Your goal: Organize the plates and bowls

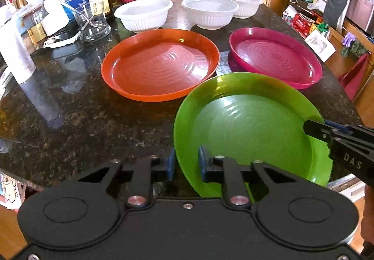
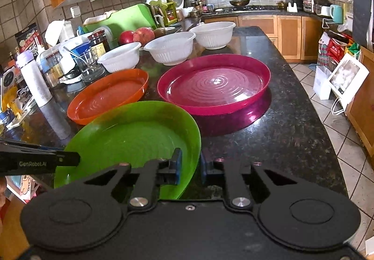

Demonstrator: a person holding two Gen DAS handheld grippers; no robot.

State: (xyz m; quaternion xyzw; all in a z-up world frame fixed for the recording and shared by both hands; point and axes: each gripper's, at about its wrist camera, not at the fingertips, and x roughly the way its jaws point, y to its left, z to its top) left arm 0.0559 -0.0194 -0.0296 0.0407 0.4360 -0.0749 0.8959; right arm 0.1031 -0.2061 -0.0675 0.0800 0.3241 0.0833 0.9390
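Both grippers, left (image 1: pixel 186 161) and right (image 2: pixel 189 165), are straddling the green plate's (image 1: pixel 245 129) rim, jaws narrow; orange plate (image 1: pixel 161 65) is sitting on the worktop (image 1: pixel 81 119).

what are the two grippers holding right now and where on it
Both hold the green plate by its rim: the left gripper on its left edge, the right gripper on its right edge, jaws straddling the rim on each side.

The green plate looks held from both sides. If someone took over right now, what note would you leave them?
Left tool: shut on the green plate, left rim.
Right tool: shut on its right rim; plate raised off the counter.
Orange plate and magenta plate lie apart on the counter; three white bowls stand separately behind.
Done: nothing stacked.
Left: stack plates, nest bowls.
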